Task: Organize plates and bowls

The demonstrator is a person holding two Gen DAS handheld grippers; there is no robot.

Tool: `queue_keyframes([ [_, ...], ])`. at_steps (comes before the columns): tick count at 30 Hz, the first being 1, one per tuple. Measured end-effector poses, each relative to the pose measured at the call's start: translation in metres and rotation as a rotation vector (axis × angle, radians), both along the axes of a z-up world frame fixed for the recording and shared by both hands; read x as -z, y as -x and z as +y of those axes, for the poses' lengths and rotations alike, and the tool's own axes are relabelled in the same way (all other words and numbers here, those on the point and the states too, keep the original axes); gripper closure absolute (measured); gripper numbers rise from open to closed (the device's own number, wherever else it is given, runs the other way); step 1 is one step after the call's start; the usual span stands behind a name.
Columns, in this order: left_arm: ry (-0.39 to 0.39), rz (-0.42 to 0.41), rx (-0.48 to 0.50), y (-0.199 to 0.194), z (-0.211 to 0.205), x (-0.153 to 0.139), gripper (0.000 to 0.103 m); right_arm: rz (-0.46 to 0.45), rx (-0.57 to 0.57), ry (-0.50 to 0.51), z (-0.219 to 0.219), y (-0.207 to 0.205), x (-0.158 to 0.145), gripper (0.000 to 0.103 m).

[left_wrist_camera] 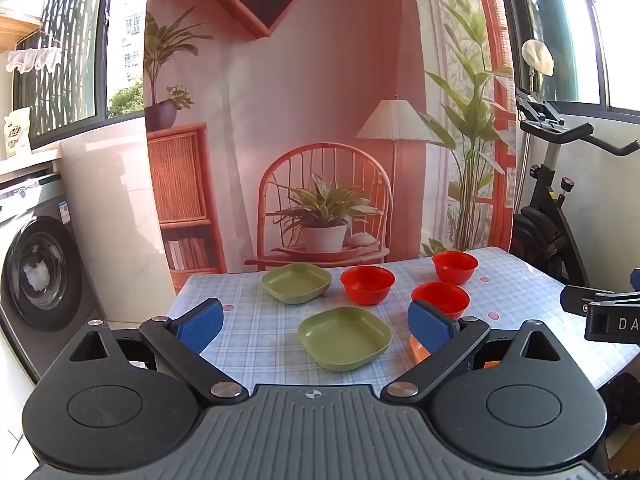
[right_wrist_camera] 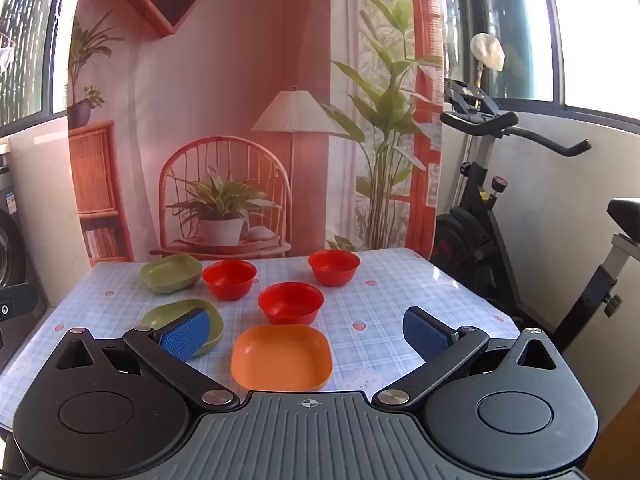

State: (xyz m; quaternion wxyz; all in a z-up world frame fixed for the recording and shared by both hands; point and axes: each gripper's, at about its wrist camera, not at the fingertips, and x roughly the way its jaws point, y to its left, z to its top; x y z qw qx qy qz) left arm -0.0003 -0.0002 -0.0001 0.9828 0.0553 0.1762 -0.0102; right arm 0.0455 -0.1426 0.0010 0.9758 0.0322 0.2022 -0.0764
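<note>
Left gripper: jaws spread wide, nothing between the pads; we hold it above the near table edge, tilted slightly down.
Right gripper: jaws likewise wide and empty, same slight downward tilt.
Ahead of left gripper: near green plate lies just beyond the open jaws; far green plate sits farther back and a little left.
Ahead of right gripper: orange plate lies just in front, centred between the fingers.
Bowls: three red bowls, nearest, back left, back right, all beyond the plates, apart from one another.
Table: checked cloth, all six dishes separate, none stacked.
Step in hand: we judge this the start; nothing gripped yet.
Next move: probably close on a plate rim and nest like with like; the shallow rims call for a low, level approach.
Hidden: in the left view the right finger covers most of the orange plate; in the right view the left finger covers part of the near green plate.
</note>
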Motion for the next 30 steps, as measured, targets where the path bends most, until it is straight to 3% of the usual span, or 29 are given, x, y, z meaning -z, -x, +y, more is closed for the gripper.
queue_keyframes([
  [30,0.023,0.018,0.009,-0.0032,0.0027,0.0024,0.003,-0.002,0.001,0.005,0.0025,0.0018,-0.0018,0.000],
])
